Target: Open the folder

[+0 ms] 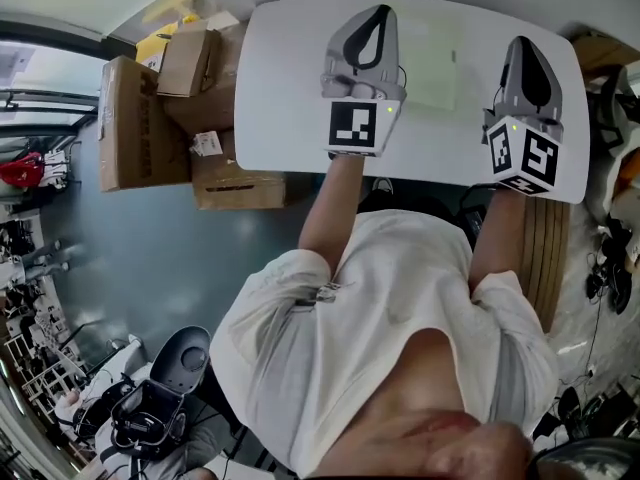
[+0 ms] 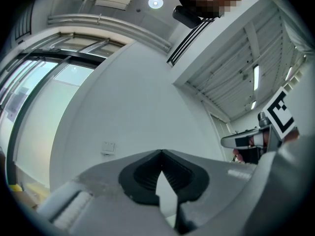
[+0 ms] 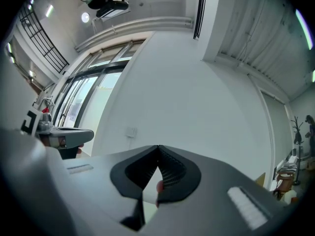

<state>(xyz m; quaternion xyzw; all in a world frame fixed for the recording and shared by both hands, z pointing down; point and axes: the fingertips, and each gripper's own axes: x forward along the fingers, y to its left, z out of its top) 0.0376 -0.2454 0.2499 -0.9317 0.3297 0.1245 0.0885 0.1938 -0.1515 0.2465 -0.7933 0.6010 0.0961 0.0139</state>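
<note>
both shut on nothing over the white table point(image 1: 290, 118), with left gripper point(image 1: 380, 13) just left of the pale folder point(image 1: 430, 73) lying flat there, right gripper point(image 1: 521, 43) farther off to the folder's right
</note>
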